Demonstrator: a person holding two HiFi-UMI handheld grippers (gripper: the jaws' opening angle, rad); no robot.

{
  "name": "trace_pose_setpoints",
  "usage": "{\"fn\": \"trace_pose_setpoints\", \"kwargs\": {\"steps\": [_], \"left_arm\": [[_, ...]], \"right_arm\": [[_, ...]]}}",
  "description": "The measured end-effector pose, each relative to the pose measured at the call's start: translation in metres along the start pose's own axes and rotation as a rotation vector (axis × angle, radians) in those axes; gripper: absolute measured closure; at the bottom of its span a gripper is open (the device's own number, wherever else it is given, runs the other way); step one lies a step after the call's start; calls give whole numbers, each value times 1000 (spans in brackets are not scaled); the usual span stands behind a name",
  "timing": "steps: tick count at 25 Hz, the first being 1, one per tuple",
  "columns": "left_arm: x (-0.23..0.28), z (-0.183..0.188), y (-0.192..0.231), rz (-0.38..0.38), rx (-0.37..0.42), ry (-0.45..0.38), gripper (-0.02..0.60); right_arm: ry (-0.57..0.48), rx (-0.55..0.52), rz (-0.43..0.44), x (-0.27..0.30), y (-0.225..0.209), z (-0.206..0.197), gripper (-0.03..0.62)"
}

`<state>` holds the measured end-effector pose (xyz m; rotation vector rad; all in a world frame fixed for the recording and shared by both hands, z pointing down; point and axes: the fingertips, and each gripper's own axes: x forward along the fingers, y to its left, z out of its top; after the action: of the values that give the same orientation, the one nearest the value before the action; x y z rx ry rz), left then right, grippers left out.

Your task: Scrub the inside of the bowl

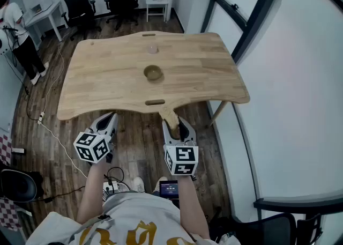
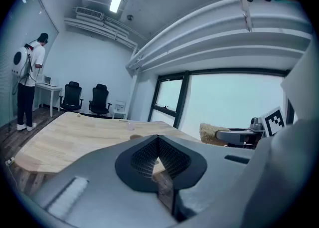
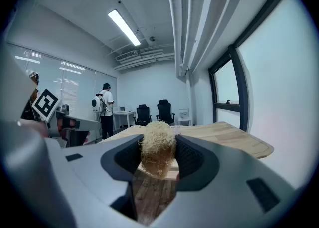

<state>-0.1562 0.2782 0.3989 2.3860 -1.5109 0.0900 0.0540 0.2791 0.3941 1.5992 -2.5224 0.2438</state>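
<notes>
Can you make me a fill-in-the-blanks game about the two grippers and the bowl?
1. The gripper squeezing the fuzzy scrubber is the person's ____ one.
2. The other gripper has its fingers ____, with nothing between them.
3. The table under the bowl is made of ____.

Missing words: right, shut, wood.
</notes>
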Motion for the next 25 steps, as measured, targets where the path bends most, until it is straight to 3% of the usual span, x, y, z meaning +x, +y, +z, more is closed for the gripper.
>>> {"fn": "trace_pose_setpoints", "kwargs": {"steps": [13, 25], "left_arm": [[32, 0, -39, 26, 48, 5, 581], [86, 4, -24, 35, 50, 22, 580]], "right_arm": [[-24, 25, 21, -9, -47, 3, 410], [-3, 48, 21, 35, -86, 0, 410]]}}
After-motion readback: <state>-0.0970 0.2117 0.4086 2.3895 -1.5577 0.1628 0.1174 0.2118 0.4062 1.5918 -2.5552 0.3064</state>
